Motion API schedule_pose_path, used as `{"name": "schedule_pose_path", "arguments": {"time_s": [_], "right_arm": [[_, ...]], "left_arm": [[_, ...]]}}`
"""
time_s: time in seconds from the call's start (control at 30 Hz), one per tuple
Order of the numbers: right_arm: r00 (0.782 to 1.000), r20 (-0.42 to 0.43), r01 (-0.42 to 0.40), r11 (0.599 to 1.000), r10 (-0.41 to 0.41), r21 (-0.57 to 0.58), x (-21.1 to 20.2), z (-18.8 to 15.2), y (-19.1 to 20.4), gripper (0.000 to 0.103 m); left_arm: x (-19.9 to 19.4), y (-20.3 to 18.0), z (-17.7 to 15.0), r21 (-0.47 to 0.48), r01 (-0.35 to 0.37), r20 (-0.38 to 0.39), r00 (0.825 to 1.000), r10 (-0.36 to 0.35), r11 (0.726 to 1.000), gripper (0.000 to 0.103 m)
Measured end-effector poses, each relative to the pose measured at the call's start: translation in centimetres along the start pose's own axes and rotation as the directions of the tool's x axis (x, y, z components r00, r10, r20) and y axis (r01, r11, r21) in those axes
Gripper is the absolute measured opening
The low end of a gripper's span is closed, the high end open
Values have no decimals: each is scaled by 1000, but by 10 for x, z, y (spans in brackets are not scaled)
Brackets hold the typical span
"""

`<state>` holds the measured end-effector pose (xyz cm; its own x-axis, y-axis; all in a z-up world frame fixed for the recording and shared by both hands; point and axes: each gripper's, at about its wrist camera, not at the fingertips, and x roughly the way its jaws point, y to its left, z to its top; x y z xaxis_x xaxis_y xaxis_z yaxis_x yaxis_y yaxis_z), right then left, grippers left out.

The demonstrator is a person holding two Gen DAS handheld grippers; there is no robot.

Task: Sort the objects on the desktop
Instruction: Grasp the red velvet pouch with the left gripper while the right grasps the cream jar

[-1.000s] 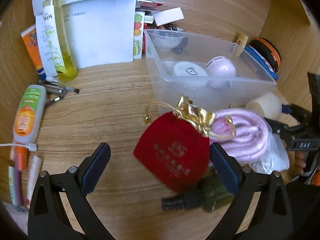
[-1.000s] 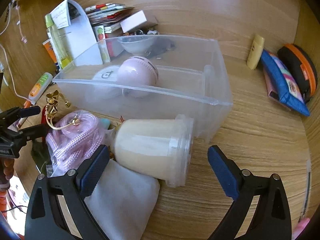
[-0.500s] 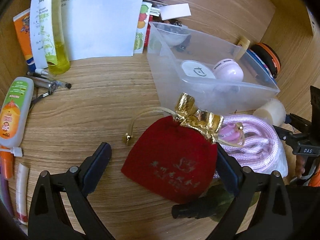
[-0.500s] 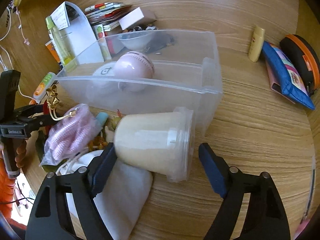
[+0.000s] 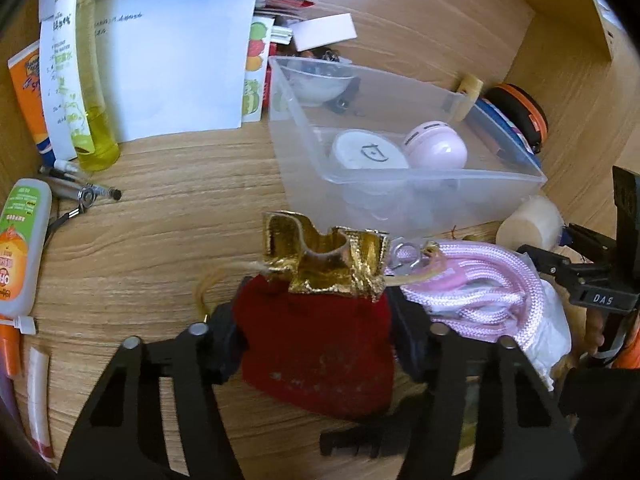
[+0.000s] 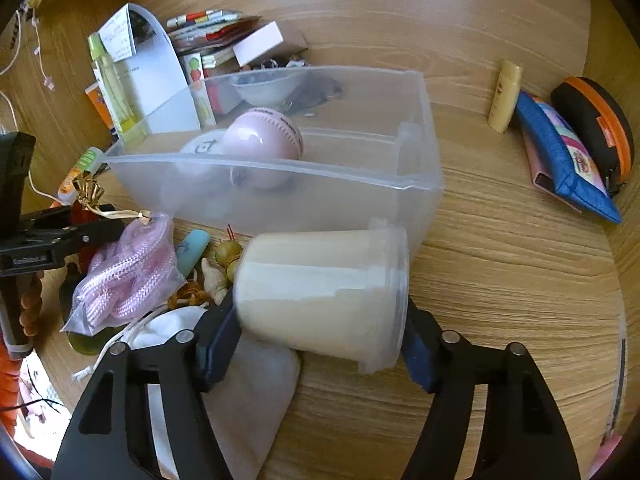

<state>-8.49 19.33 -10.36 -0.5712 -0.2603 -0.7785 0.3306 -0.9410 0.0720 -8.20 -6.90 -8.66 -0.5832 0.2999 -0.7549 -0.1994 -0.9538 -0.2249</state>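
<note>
Wooden desk [image 5: 160, 232] is holding clutter around a clear bin [image 6: 416, 188]. Left gripper [image 5: 316, 344] is closing onto the red pouch [image 5: 320, 344]; right gripper [image 6: 320, 340] is closing onto the cream jar [image 6: 320, 296], fingers pressing both. Next, probably lifting each into the bin.

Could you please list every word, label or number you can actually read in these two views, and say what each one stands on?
"DAS": small plate on the right gripper, seen in the left wrist view.
Orange letters on the squeeze tube: too cut off to read.
Handwriting on the white paper: too small to read.
Label print on the yellow bottle: blurred.
Gold print on the red pouch: blurred.
Lettering on the left gripper body: blurred.
</note>
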Motion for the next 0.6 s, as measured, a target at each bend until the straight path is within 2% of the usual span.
{"name": "schedule_pose_path", "arguments": {"time_s": [0.07, 0.23, 0.6], "right_arm": [[1000, 12, -16, 1000, 16, 15, -6, -1, -4, 63], [998, 22, -66, 996, 64, 67, -15, -2, -14, 62], [992, 107, -81, 992, 71, 92, -51, -6, -29, 62]], "left_arm": [[1, -3, 1, 0, 5, 9, 1000, -5, 1000, 42], [-1, -12, 2, 13, -38, 36, 999, 37, 999, 32], [-46, -8, 5, -44, -78, 159, 984, 84, 996, 30]]}}
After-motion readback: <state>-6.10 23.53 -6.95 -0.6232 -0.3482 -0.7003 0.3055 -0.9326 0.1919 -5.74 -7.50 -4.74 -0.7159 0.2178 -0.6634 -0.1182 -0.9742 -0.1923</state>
